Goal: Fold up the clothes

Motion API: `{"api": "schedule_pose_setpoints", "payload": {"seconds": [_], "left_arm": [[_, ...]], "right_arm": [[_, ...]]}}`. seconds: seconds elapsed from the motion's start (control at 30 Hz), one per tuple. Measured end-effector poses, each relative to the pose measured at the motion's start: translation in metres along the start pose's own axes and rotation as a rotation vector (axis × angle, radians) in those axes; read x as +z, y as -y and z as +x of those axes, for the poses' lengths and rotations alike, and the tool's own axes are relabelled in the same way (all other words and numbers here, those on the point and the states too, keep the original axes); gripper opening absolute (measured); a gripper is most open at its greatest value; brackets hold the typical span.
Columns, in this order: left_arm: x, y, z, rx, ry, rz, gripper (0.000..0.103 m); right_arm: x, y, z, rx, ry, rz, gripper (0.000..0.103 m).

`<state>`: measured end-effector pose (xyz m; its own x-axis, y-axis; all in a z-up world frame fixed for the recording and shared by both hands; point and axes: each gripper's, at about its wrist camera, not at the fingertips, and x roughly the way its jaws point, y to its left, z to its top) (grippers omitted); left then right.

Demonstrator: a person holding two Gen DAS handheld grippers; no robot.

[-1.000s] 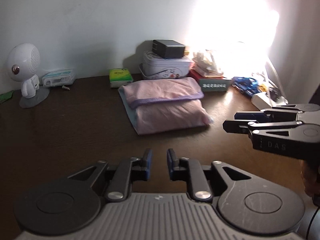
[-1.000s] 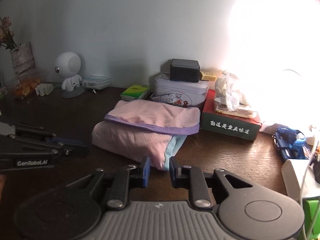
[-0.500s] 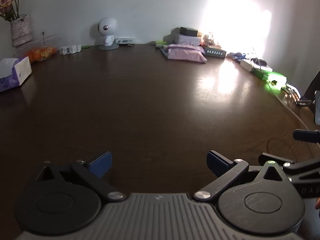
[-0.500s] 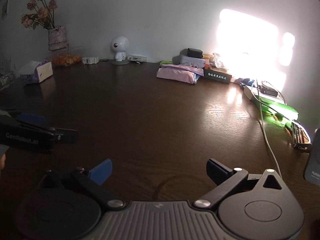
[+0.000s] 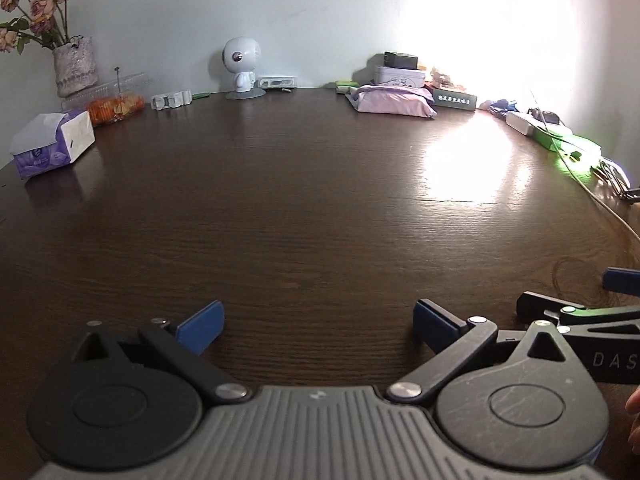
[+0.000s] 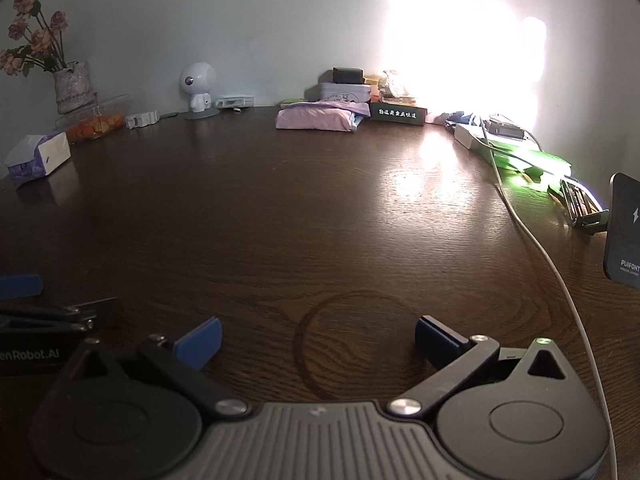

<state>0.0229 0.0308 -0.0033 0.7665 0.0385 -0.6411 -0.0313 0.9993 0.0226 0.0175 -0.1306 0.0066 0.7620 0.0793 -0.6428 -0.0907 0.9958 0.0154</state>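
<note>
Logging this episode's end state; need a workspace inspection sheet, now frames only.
Surface: dark wood table, glare patch at right.
Job's things: folded pink garment at far edge.
Clutter: tissue box, flower vase, white robot figurine, tin, green-label box.
Grippers: left gripper and right gripper open, holding nothing.
Cables: white cable along right side.
Surroundings: pale wall, blown-out light.

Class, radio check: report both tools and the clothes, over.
Left tool open, empty. Right tool open, empty. Folded pink clothes at table's far edge. Nothing between.
</note>
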Motion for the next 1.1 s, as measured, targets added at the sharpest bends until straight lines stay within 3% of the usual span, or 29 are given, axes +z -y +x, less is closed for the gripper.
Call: {"api": "schedule_pose_setpoints", "payload": {"seconds": [0.1, 0.6, 1.1], "left_arm": [[0.0, 0.003, 0.0, 0.037, 0.0, -0.028, 0.102], [-0.005, -0.001, -0.006, -0.068, 0.0, 0.054, 0.102], [-0.009, 0.001, -0.01, -0.087, 0.014, 0.065, 0.102]], "right_arm": [[0.0, -0.002, 0.0, -0.015, 0.0, 0.014, 0.103], [-0.008, 0.005, -0.011, 0.035, -0.001, -0.028, 0.103], [-0.012, 0.004, -0.016, 0.024, 0.0, -0.02, 0.103]]}}
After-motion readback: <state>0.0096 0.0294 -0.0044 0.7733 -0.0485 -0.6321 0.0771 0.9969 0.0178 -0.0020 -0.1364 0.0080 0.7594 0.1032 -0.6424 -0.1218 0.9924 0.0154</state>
